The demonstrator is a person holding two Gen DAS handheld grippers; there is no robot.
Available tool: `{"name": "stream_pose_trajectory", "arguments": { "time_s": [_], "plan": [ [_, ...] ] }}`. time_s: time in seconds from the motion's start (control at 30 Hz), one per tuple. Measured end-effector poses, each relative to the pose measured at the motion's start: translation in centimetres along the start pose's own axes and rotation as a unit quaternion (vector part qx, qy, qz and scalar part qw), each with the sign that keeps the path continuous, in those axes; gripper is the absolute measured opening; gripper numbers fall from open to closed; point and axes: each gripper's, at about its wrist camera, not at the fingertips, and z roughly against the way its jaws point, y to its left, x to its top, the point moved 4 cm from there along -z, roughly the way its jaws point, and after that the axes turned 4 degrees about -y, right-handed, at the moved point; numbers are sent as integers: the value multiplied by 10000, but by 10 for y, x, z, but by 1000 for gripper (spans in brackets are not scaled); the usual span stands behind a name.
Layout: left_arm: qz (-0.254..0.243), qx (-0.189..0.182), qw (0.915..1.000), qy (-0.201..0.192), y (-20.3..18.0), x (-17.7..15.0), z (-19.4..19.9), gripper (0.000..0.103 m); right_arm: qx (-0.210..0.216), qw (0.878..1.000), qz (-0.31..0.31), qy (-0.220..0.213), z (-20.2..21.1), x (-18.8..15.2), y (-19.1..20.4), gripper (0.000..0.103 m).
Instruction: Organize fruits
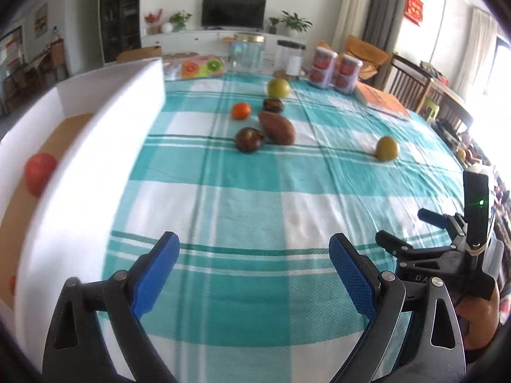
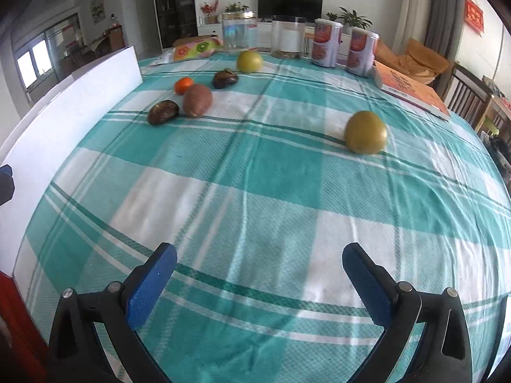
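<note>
Daylight floods in from the right, and in the left wrist view the window (image 1: 491,73) burns out to pure white, washing over the chairs beside it. The tablecloth (image 1: 255,191) reads bright and even, colours clean. Small soft shadows sit tight under the fruits; the green fruit (image 2: 365,132) throws a faint one to its left. Motion blur smears the white box (image 1: 95,134) and the red fruit (image 1: 40,174) inside it. Fisheye bending curves the table edges hard, and dark vignette crowds every corner. In the right wrist view the far room looks dimmer, the left-side window (image 2: 35,63) glaring pale.
</note>
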Motion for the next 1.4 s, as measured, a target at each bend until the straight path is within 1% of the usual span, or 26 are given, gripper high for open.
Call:
{"name": "stream_pose_trajectory", "arguments": {
  "time_s": [0.07, 0.13, 0.17, 0.27, 0.4, 0.43, 0.67, 1.4],
  "plan": [
    [-143, -84, 9998, 136, -20, -5, -23, 95, -128, 9999, -74, -15, -3, -6, -12, 103],
    [-296, -79, 9994, 135, -33, -5, -40, 95, -192, 9997, -123, -4, -6, -10, -17, 103],
    [-372, -48, 9992, 111, -37, -5, -46, 95, -148, 9997, -186, 52, -8, -11, -19, 103],
    [-518, 64, 9986, 117, -42, -5, -60, 95, -113, 9996, -269, 64, -11, -10, -23, 103],
    [-449, 138, 9984, 311, -38, -17, -73, 96, -121, 9996, -263, 67, -12, -9, -21, 103],
    [-489, 189, 9982, 275, -39, -17, -73, 96, -119, 9996, -265, 67, -12, -9, -21, 103],
    [-491, 295, 9977, 355, -38, -18, -77, 102, -124, 9996, -262, 68, -13, -9, -21, 103],
    [-499, 304, 9976, 362, -38, -18, -77, 103, -125, 9996, -261, 68, -12, -10, -21, 103]
  ]
}}
